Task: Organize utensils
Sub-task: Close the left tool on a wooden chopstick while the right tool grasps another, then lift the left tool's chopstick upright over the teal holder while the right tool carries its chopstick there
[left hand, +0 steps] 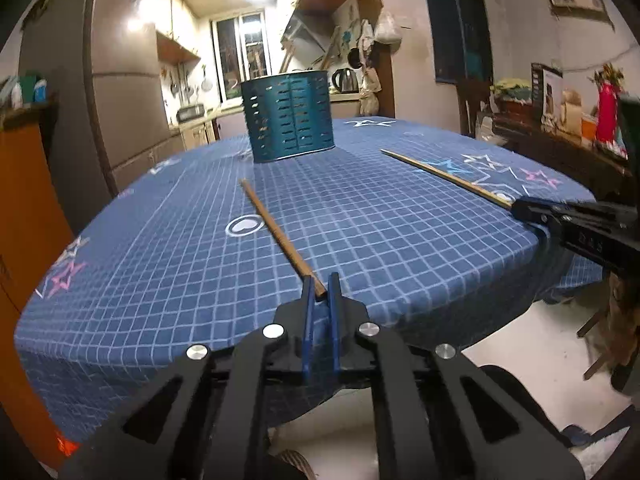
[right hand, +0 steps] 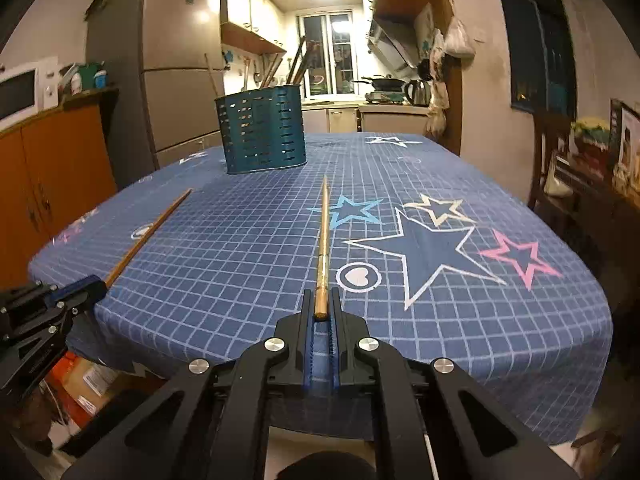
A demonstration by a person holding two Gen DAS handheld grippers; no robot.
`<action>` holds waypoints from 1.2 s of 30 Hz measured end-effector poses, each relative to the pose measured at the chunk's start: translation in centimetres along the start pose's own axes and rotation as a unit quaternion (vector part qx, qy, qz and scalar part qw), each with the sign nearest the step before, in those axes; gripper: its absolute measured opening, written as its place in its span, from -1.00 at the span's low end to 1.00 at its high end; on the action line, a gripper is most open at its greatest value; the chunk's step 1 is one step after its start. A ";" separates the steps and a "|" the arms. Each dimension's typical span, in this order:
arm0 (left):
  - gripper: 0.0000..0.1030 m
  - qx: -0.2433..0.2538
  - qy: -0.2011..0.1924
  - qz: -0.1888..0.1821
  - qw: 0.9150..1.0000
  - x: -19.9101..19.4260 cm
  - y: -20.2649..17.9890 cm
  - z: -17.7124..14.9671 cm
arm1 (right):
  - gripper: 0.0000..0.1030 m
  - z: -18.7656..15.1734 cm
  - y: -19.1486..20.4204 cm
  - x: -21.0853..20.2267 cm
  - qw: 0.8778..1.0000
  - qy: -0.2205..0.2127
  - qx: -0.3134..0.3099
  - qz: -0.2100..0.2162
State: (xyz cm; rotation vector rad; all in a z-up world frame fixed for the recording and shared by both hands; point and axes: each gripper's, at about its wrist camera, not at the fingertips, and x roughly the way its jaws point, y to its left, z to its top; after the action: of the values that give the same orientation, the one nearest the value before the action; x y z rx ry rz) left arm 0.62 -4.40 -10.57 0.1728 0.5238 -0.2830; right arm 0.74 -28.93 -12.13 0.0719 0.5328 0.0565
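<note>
item one: dark brown wooden chopstick point(left hand: 276, 232), flat on the blue grid-and-star tablecloth point(left hand: 160, 280), near end pinched in the closed left gripper point(left hand: 321, 287), long axis running ahead and slightly left. item two: pale bamboo chopstick point(right hand: 323, 248), near end pinched in the closed right gripper point(right hand: 321, 307), axis running straight ahead. destination, as judged: teal perforated metal utensil holder point(right hand: 262, 132), upright beyond both tips, nearer the left one.

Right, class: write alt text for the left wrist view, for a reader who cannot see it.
The left gripper is shut on the near end of a brown chopstick lying on a blue grid tablecloth. Beyond stands a teal slotted utensil holder; at right the right gripper grips a second chopstick.
</note>
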 end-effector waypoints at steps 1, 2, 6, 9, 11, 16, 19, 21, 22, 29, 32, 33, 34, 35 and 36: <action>-0.91 -0.007 0.003 -0.001 1.000 0.0 0.4 0.0 | -0.84 0.0 -0.1 0.0 1.000 0.001 0.006 0.003; -0.92 -0.011 0.004 -0.002 1.000 -0.1 0.6 0.0 | -0.85 0.1 -0.2 -0.1 1.000 0.004 0.016 0.007; -0.93 -0.028 0.008 0.001 1.000 -0.6 1.9 0.0 | -0.85 0.3 -0.2 -0.4 0.999 0.011 0.039 0.022; -1.00 -0.035 0.000 0.010 0.999 -1.3 2.8 0.2 | -0.85 0.5 0.4 -0.9 0.999 0.006 0.036 0.024; -1.00 -0.032 -0.014 0.024 0.999 -2.0 3.3 0.3 | -0.85 0.7 0.7 -1.4 0.999 0.002 0.036 0.026; -1.00 -0.028 -0.045 0.047 0.998 -3.7 4.4 0.9 | -0.85 1.5 0.9 -2.6 0.999 -0.012 0.042 0.028; -1.00 -0.029 -0.029 0.031 0.999 -3.4 4.8 0.7 | -0.85 1.8 1.1 -3.1 0.999 -0.018 0.040 0.029; -1.00 -0.016 -0.026 0.023 0.999 -2.9 4.3 0.1 | -0.85 1.8 1.1 -3.2 0.999 -0.017 0.039 0.029; -1.00 -0.005 -0.017 0.011 1.000 -2.5 4.0 -0.2 | -0.85 1.8 1.1 -3.1 0.999 -0.014 0.039 0.030; -0.31 0.018 -0.021 0.019 0.999 -0.4 3.3 -1.0 | -0.85 1.4 1.0 -2.7 0.999 -0.004 0.041 0.034; -0.30 0.028 -0.025 0.019 0.999 -0.2 3.1 -0.9 | -0.85 1.4 1.0 -2.6 0.999 -0.002 0.041 0.035; -0.31 0.024 -0.024 0.016 0.999 -0.1 3.3 -0.9 | -0.85 1.4 1.0 -2.5 0.999 -0.001 0.041 0.036; -0.43 0.015 -0.023 0.005 1.000 0.0 3.6 -0.9 | -0.85 1.4 1.1 -2.5 0.998 0.000 0.042 0.037; -0.52 0.008 -0.022 -0.010 1.000 0.0 3.9 -0.9 | -0.85 1.4 1.1 -2.5 0.998 0.000 0.042 0.038; -0.62 0.006 -0.023 -0.016 1.000 0.0 3.9 -0.9 | -0.85 1.4 1.1 -2.5 0.998 0.000 0.042 0.039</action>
State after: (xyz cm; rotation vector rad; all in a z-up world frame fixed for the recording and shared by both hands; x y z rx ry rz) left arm 1.42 -0.51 -11.01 0.1703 0.4805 -0.3210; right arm -0.69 -28.07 -9.56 0.1746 0.5322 0.1102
